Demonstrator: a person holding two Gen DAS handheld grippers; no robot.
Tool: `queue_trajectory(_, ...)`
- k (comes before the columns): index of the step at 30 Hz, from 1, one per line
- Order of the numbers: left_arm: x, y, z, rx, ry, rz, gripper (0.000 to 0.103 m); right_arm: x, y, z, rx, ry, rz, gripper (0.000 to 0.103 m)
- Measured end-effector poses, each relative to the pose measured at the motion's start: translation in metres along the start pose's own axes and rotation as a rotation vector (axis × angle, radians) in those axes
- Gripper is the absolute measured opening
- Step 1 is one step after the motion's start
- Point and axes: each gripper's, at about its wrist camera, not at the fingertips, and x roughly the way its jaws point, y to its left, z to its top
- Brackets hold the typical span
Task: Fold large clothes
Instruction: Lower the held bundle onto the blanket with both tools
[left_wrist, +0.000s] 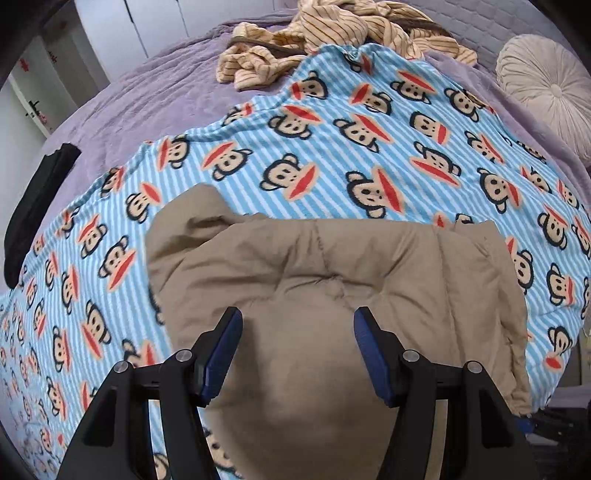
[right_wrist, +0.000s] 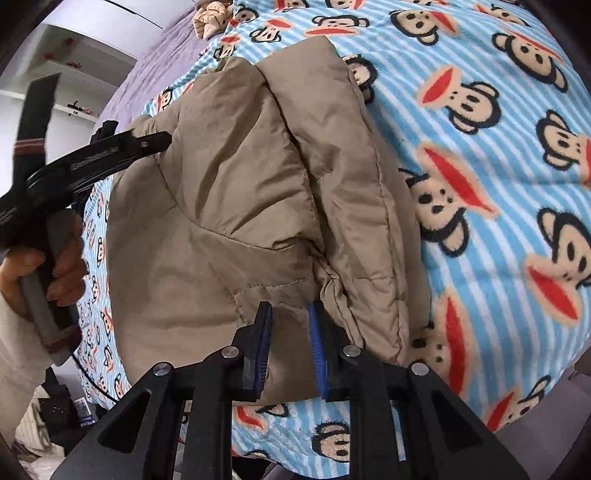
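A tan padded jacket (left_wrist: 325, 280) lies folded in a bundle on a blue striped monkey-print blanket (left_wrist: 332, 147). My left gripper (left_wrist: 297, 317) is open and empty, its blue pads hovering over the jacket's near part. In the right wrist view the jacket (right_wrist: 258, 184) fills the middle. My right gripper (right_wrist: 290, 314) is open with a narrow gap, empty, at the jacket's near edge. The left gripper (right_wrist: 110, 147) shows there at the far left, held by a hand.
A crumpled yellow striped garment (left_wrist: 332, 33) lies at the far end of the purple bed cover (left_wrist: 155, 92). A round cream cushion (left_wrist: 546, 85) sits at the right. A black item (left_wrist: 37, 206) lies at the left edge. White cupboards stand behind.
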Motion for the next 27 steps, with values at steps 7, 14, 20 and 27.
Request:
queue_trajectory(7,-0.017,0.045,-0.092,-0.190,0.116,0.023,0.065,0.019,-0.007,0.014,0.011,0.065,0.046,0.022)
queue_trajectory(14,-0.015,0.059,-0.130,-0.304,0.151,-0.001,0.080,0.039,0.000,0.024,-0.020,0.100,0.033,0.022)
queue_trajectory(20,-0.019,0.068,-0.127,-0.257,0.148,-0.052,0.080,0.030,0.001,0.027,0.041,0.082,0.057,0.024)
queue_trajectory(27,-0.041,0.086,-0.144,-0.278,0.126,-0.088,0.090,0.011,0.023,0.023,0.037,0.011,0.032,0.046)
